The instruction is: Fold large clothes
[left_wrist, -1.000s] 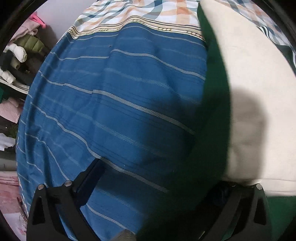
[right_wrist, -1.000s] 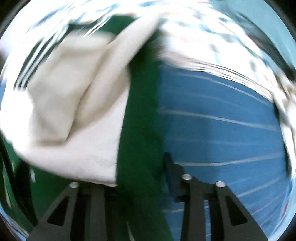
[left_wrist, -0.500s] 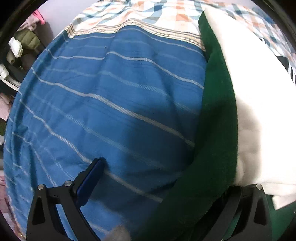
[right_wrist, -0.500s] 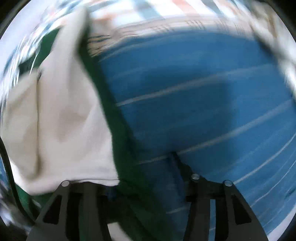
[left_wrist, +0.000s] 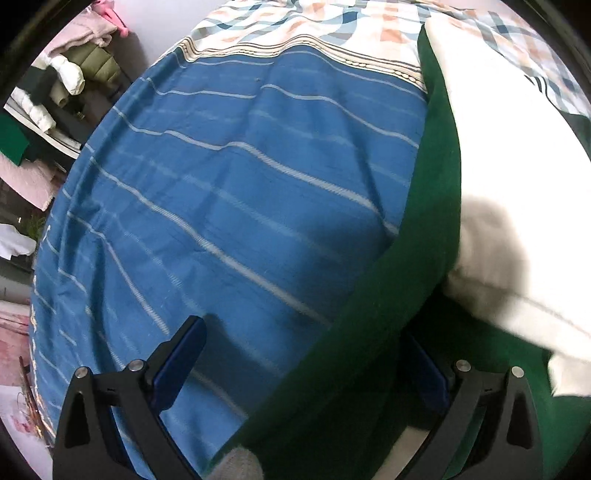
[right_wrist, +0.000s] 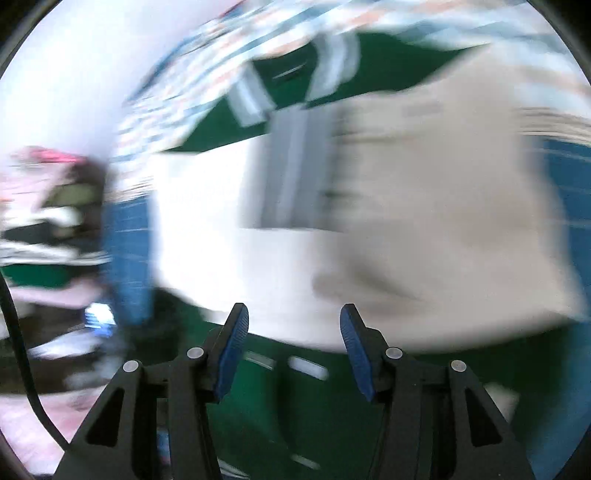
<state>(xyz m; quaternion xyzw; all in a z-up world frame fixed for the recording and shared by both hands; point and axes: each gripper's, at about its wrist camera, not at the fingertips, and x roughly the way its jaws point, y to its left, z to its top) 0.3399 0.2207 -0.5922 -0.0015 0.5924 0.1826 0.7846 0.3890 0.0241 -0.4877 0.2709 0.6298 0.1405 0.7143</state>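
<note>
A large green garment (left_wrist: 436,221) with a cream fleece lining (left_wrist: 517,184) lies on the blue striped bed sheet (left_wrist: 240,184), down the right side of the left wrist view. My left gripper (left_wrist: 303,362) points steeply down, jaws wide apart. The garment's green edge runs between them and drapes over the right finger, while the left pad (left_wrist: 181,354) is bare above the sheet. The right wrist view is blurred by motion. There my right gripper (right_wrist: 293,332) is open above the cream lining (right_wrist: 406,221) and green cloth (right_wrist: 295,406), with nothing between its pads.
A checked quilt (left_wrist: 314,29) covers the far end of the bed. Piled clothes and jackets (left_wrist: 66,74) sit beyond the bed's left edge, and show as a blurred mass (right_wrist: 55,206) in the right wrist view. Blue sheet (right_wrist: 129,240) shows on both sides of the garment.
My right gripper has let go of the garment's green edge, opened wider and swung fast across to above the lining. The left gripper has stayed in place, rolling slightly.
</note>
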